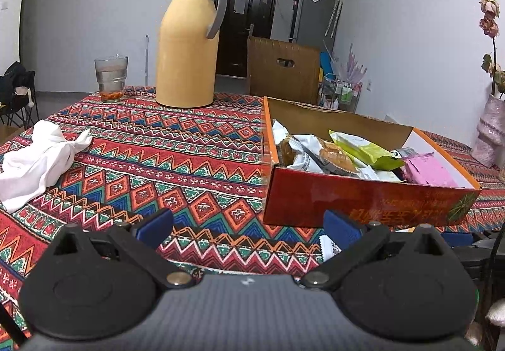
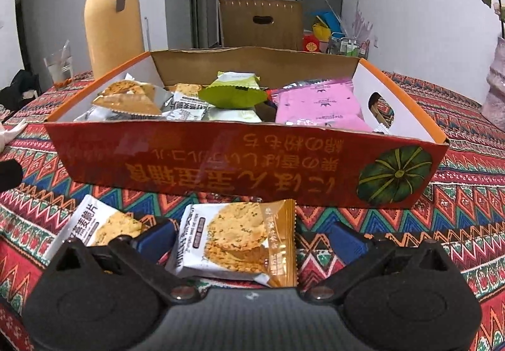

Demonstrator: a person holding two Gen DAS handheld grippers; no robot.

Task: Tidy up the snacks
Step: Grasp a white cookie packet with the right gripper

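Note:
A red cardboard box [image 2: 240, 161] with an orange rim stands on the patterned tablecloth and holds several snack packets, among them a green one [image 2: 232, 92] and pink ones [image 2: 318, 108]. It also shows in the left wrist view [image 1: 363, 199]. My right gripper [image 2: 252, 240] is open just in front of the box, its fingers on either side of a cracker packet [image 2: 236, 240] lying on the cloth. A second cracker packet [image 2: 94, 225] lies to its left. My left gripper [image 1: 247, 229] is open and empty, low over the cloth left of the box.
A yellow thermos jug [image 1: 187, 45] and a glass of water [image 1: 111, 78] stand at the table's far side. A crumpled white cloth [image 1: 38, 161] lies at the left. A pink vase with flowers [image 1: 489, 133] stands at the right. A cardboard chair back [image 1: 284, 67] is behind the table.

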